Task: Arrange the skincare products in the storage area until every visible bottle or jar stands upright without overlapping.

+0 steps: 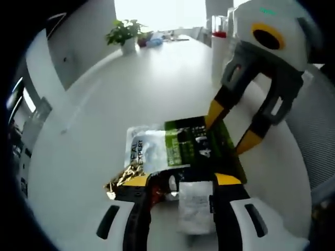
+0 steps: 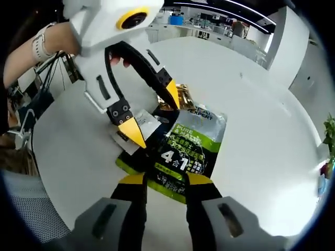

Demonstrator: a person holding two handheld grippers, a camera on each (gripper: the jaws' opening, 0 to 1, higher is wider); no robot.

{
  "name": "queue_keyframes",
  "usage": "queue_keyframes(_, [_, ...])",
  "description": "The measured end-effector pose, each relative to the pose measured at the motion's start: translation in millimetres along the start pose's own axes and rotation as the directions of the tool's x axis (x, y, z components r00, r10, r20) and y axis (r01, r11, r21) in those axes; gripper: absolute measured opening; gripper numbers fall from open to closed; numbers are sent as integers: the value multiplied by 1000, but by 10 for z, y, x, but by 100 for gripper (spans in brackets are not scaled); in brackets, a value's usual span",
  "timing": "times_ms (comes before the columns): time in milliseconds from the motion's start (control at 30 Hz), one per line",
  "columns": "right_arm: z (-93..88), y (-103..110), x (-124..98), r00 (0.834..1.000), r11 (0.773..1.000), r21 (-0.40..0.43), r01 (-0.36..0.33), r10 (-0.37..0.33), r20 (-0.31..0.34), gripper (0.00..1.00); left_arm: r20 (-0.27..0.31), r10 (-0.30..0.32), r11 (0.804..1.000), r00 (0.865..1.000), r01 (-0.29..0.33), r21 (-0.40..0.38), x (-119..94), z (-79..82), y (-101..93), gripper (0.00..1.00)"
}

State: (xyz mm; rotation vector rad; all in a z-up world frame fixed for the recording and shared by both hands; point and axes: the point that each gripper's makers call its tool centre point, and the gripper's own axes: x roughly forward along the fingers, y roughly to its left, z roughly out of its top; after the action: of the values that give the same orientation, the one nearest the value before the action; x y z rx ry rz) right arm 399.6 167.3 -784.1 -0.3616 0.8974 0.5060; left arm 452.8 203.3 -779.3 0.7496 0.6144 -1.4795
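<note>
The left gripper (image 1: pixel 180 180) had its yellow-tipped jaws spread apart, low over a white table (image 1: pixel 157 78). Between them lay a small white sachet (image 1: pixel 194 206), not pinched by either jaw as far as could be seen. Just beyond the jaws lay a flat green-and-silver pouch (image 1: pixel 180 146), printed "4 in 1", with a crinkled gold packet (image 1: pixel 123 180) touching its near corner.

The right gripper (image 2: pixel 165 180) also stood open, its jaw tips over the green edge of the pouch (image 2: pixel 186 151). In the right gripper view the left gripper (image 2: pixel 152 112) reached in from the upper left, one tip over the sachet (image 2: pixel 138 125) and the other near the gold packet (image 2: pixel 184 97). In the left gripper view the right gripper (image 1: pixel 230 128) came in from the upper right, its tips at the pouch's far edge.

A potted plant (image 1: pixel 125 34) stood at the far end of the table.
</note>
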Motion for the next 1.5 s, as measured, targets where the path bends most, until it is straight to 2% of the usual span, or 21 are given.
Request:
queue_keyframes(133, [1,2,0,1000,1000,-4,0,0,-2,29,-12,30,1000,999,-30,-2,-52,-72,69,45])
queue_keyframes(233, [2,3,1,1000,1000,-3,-2,2,-3,29,-19,39,999,999,-39,0,-90,-118,94,42])
queue_keyframes(400, [-2,2,1,1000,1000,-7,-3,3,-6,29,-28,69,997,997,-70,-45,-160,-232,205,46])
queue_keyframes(600, [-9,3,2,1000,1000,-9,-8,8,-12,29,-10,69,993,998,-70,-96,-197,-256,260,47])
queue_keyframes(800, [-20,23,-6,1000,1000,-17,-12,12,-16,28,-17,77,990,997,-79,-119,-224,-295,298,49])
queue_keyframes(1033, [-44,55,-22,999,999,-32,-27,26,-27,25,-21,94,979,995,-96,-181,-252,-369,370,54])
queue_keyframes(1500, [-117,139,-81,999,999,-24,-31,31,-34,24,-68,121,964,990,-134,-230,-318,-452,436,57])
